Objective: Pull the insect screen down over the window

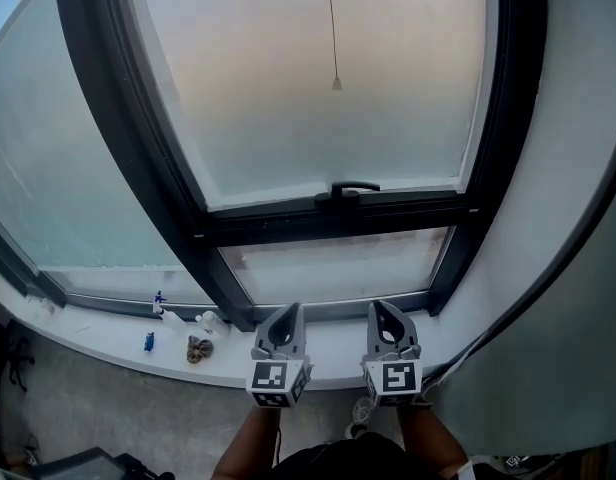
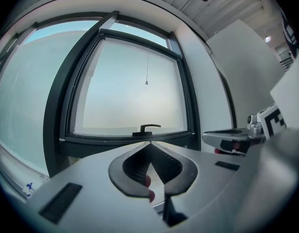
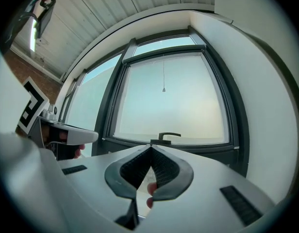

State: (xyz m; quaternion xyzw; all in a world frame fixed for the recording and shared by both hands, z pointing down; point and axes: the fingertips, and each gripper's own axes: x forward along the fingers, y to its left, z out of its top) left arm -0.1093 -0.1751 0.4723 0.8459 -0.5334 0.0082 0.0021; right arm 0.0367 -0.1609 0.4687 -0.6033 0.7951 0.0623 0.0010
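Observation:
The window (image 1: 318, 78) has a dark frame and a hazy pale pane. A thin pull cord ends in a small weight (image 1: 336, 84) high in front of the pane, also in the left gripper view (image 2: 146, 82) and the right gripper view (image 3: 163, 89). A black handle (image 1: 353, 188) sits on the sash's bottom rail. My left gripper (image 1: 291, 308) and right gripper (image 1: 378, 305) are held side by side low in front of the sill, pointing level at the window. Both are shut with nothing between the jaws. The cord hangs far above both.
On the white sill (image 1: 108, 333) at the lower left stand small bottles (image 1: 206, 322), a blue item (image 1: 148, 341) and a brownish lump (image 1: 199, 349). A white wall (image 1: 578, 168) closes the right side. A second fixed pane (image 1: 48, 168) lies to the left.

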